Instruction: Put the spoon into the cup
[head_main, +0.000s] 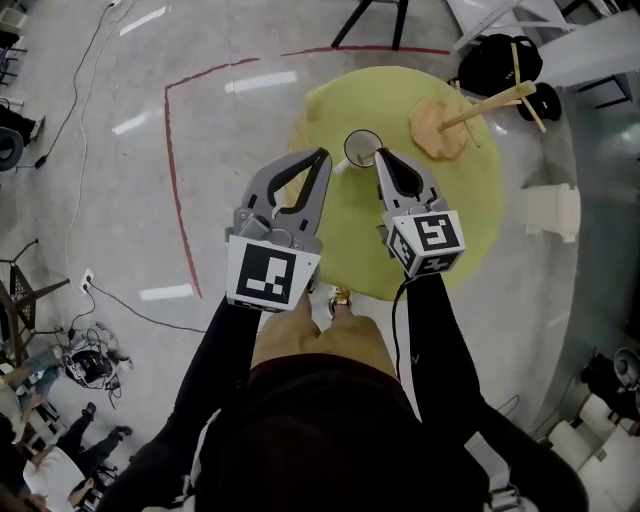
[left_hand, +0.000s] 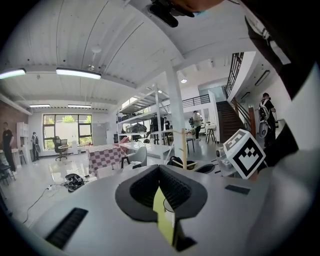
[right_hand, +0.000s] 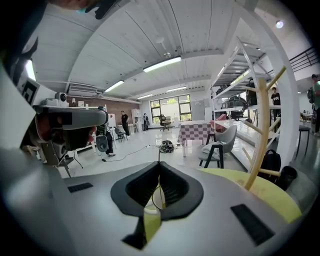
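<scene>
Tabletop (head_main: 470, 210), round and yellow-green, carries a wooden stand (head_main: 470, 110) at its far right and a cup (head_main: 362, 147) upright near its far edge. The left gripper (head_main: 325, 153) and the right gripper (head_main: 379, 152) reach in side by side, their tips just beside the cup on either side. Both pairs of fingers are pressed together. I cannot find the spoon on the tabletop. A thin dark line (right_hand: 159, 156) rises from the right tips, too slight to call a handle. A spoon should be light, stiff and smooth, so it is best pinched across the handle's upper part, bowl hanging down. The cup looks light and may tip.
</scene>
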